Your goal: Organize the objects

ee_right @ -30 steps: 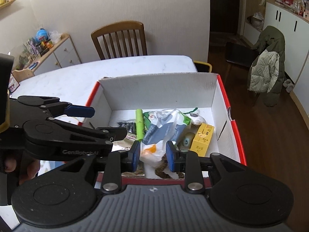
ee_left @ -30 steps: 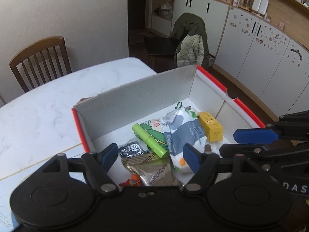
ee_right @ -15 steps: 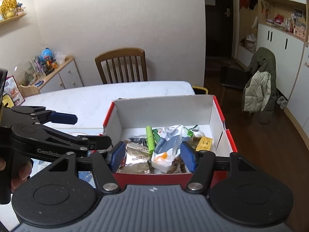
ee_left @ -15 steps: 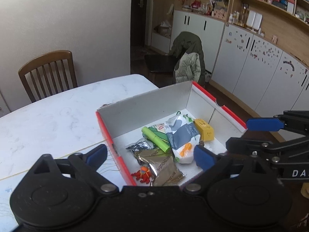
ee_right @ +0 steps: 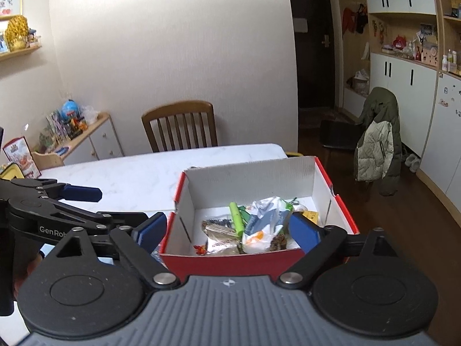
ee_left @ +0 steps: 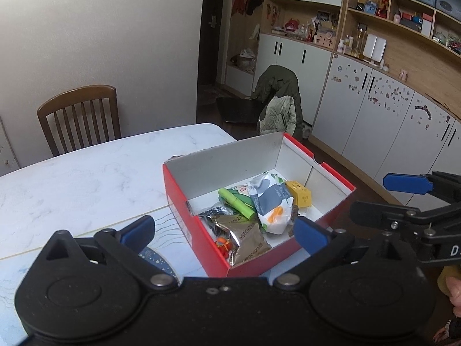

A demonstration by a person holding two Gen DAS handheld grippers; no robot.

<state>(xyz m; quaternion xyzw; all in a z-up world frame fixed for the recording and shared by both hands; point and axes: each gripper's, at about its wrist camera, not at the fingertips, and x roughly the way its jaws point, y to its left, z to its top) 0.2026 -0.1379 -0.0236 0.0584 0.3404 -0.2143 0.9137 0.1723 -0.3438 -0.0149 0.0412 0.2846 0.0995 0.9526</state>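
Your left gripper (ee_left: 223,229) and right gripper (ee_right: 229,229) are both spread wide and hold nothing. Each hangs above the near end of the red box (ee_left: 198,230), which sits at the worktop (ee_left: 86,173) edge. Inside lie a green tube (ee_left: 236,203), a yellow carton (ee_left: 299,194), a white pouch (ee_left: 270,201) and a brown sachet (ee_left: 245,236)

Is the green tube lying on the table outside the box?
No, the green tube lies inside the red box, among the snack packets, not out on the table.
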